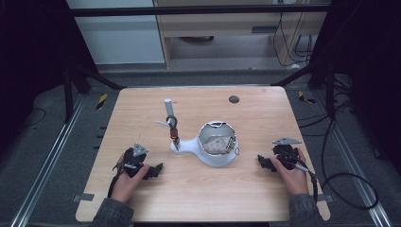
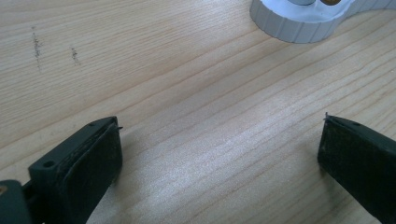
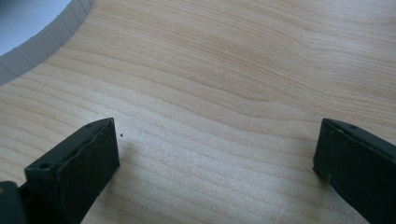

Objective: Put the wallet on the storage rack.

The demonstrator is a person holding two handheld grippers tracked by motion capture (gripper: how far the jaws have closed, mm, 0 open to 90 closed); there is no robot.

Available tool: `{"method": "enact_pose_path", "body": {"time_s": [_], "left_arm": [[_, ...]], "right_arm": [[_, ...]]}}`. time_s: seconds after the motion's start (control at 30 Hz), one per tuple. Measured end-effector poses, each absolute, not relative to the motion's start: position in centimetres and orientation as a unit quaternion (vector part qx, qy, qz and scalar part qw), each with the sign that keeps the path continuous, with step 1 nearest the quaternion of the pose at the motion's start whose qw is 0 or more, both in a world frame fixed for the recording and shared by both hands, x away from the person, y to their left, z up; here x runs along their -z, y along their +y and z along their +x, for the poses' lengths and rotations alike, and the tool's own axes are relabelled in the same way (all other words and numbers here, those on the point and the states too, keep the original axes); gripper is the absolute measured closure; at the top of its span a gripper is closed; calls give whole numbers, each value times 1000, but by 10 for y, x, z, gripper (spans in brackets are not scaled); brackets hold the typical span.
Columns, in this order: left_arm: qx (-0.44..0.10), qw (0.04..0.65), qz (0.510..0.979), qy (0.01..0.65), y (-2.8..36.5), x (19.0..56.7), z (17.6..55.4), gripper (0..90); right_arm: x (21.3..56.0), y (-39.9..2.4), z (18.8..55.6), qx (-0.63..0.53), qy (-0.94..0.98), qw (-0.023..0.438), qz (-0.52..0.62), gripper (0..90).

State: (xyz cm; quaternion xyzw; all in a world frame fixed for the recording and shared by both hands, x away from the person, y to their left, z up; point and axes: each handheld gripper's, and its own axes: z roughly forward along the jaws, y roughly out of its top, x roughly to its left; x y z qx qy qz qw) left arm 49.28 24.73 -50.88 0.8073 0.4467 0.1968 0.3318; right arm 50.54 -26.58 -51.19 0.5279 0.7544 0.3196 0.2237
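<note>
- A person's two hands rest on a light wooden table (image 1: 198,189), each holding a black gripper, in the high view.
- The left gripper (image 1: 156,169) sits in the lower left of the frame, its jaws pointing toward the centre. In the left gripper view the two black jaws stand wide apart over bare wood, nothing between them.
- The right gripper (image 1: 261,162) lies at the lower right, pointing inward toward the middle. In the right gripper view its jaws are spread wide as well — only wood grain lies between them.
- Between the two grippers, at the centre of the frame, stands a white holder (image 1: 215,150) with a round cup-like body and a flatter arm reaching left; pale crumpled material lies inside the cup.
- From that arm rises a slim tool (image 1: 171,124) with a white upper shaft and a brownish lower part, tilted slightly.
- The holder's ribbed white edge shows at the upper right of the left gripper view (image 2: 299,28) and at the upper left of the right gripper view (image 3: 42,44) — apart from both sets of jaws.
- A small dark disc (image 1: 233,99) lies near the table's far edge.
</note>
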Motion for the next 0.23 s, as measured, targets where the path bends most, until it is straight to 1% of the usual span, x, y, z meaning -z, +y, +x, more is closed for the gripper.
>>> {"method": "enact_pose_path", "body": {"time_s": [0.23], "left_arm": [[-196, 332, 807, 447, 247, 509, 493, 0]], "right_arm": [[512, -265, 505, -321, 750, 225, 532, 1]]}}
